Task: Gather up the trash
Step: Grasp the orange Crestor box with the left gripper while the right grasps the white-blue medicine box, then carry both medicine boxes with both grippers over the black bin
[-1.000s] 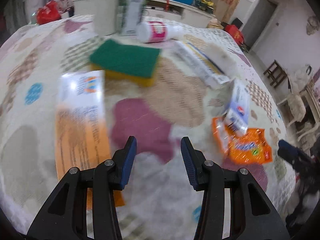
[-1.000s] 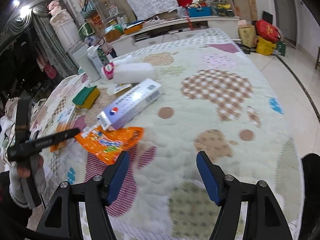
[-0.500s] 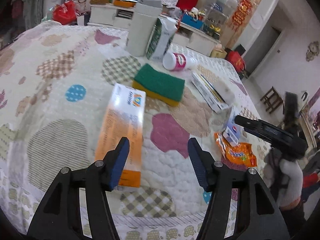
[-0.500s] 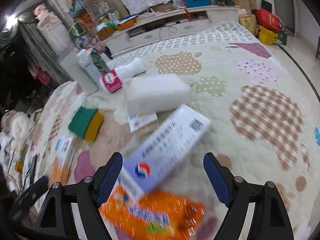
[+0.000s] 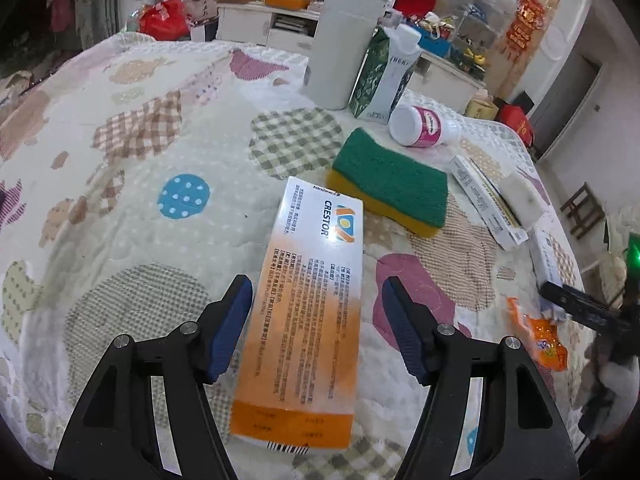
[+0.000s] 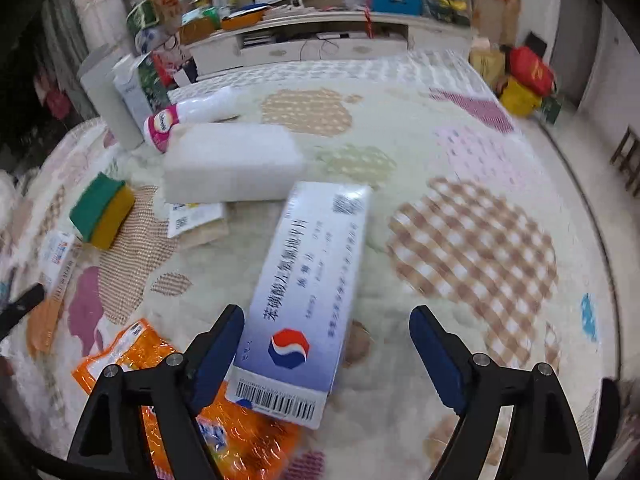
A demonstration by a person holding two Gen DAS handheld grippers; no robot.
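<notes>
Orange box [image 5: 304,312] between left tongs [image 5: 317,322]

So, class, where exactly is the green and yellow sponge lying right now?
In the left wrist view, the sponge lies on the quilt right of centre, just beyond the orange box and before the pink-labelled bottle.

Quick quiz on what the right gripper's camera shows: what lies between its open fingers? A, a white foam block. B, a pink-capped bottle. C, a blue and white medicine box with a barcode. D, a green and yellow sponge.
C: the blue and white medicine box lies lengthwise between the open fingers of the right gripper, barcode end nearest the camera; the sponge lies far off to the left.
</notes>
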